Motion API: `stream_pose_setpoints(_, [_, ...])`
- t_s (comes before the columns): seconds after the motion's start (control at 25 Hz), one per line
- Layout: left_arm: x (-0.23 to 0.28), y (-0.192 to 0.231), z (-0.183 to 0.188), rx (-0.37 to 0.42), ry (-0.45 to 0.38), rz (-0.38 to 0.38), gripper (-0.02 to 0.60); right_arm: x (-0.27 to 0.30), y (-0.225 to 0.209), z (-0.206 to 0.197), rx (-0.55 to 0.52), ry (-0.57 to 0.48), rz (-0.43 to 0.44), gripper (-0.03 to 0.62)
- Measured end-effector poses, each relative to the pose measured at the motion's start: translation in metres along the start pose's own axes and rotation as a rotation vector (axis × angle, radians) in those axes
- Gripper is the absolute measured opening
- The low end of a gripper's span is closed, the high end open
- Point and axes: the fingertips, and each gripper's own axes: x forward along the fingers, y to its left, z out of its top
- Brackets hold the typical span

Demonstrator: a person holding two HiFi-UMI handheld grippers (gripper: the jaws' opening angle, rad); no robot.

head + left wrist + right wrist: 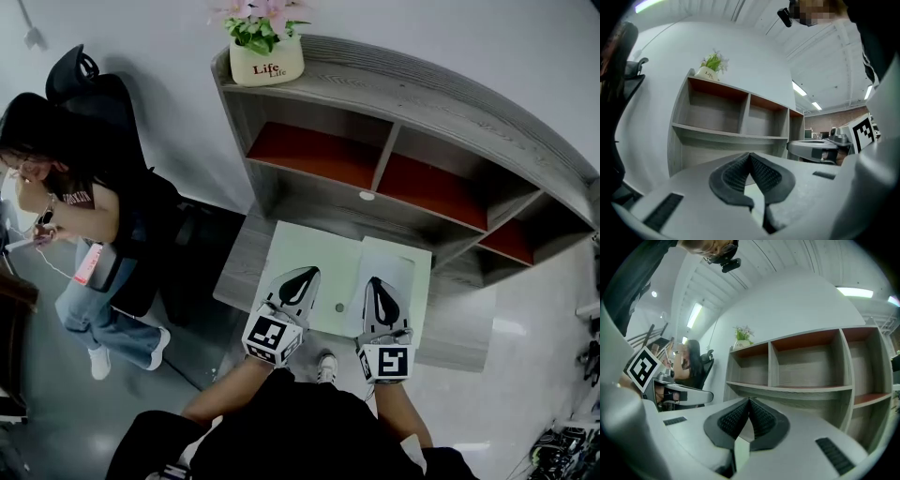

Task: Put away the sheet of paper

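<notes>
Basically early stage: sheet (305, 246) isn't put away yet and lies flat on desk (240, 270) just in front of shelf (323, 202). Left gripper (307, 275) and right gripper (379, 283) are over the sheet's side away from shelf, both clamped tight. A thin pale strip shows btw the ribbed black pads, so prob. nipped. Left to do: lift, slide into shelf. Sheet is thin, pale green, whiter on rt part. Shelf is grey woodgrain w/ red-brown backs, cream flower pot (266, 62) on top.
</notes>
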Motion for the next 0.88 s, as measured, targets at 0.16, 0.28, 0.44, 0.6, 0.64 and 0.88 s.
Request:
stream_pose_setpoints(0.16, [-0.005,0.007,0.002,-0.001,0.001,0.012,0.008,0.005,0.005,0.006,-0.009,-0.005,0.004,0.021])
stream_pose_setpoints(0.28, [-0.007,0.010,0.003,0.001,0.002,0.020,0.008,0.007,0.007,0.008,-0.014,-0.009,0.006,0.021])
stream_pose_setpoints(0.44, [-0.008,0.012,0.004,0.004,-0.001,0.024,0.008,0.008,0.009,0.009,-0.018,-0.009,0.008,0.021])
stream_pose_setpoints(0.6, [-0.009,0.012,0.006,0.013,-0.013,0.027,0.008,0.009,0.011,0.007,-0.019,-0.006,0.011,0.021])
stream_pose_setpoints(0.64, [-0.009,0.012,0.006,0.014,-0.014,0.027,0.008,0.009,0.011,0.007,-0.020,-0.006,0.011,0.021])
stream_pose_setpoints(0.88, [-0.009,0.013,0.003,0.017,-0.005,0.025,0.008,0.011,0.012,0.006,-0.023,0.001,0.011,0.021])
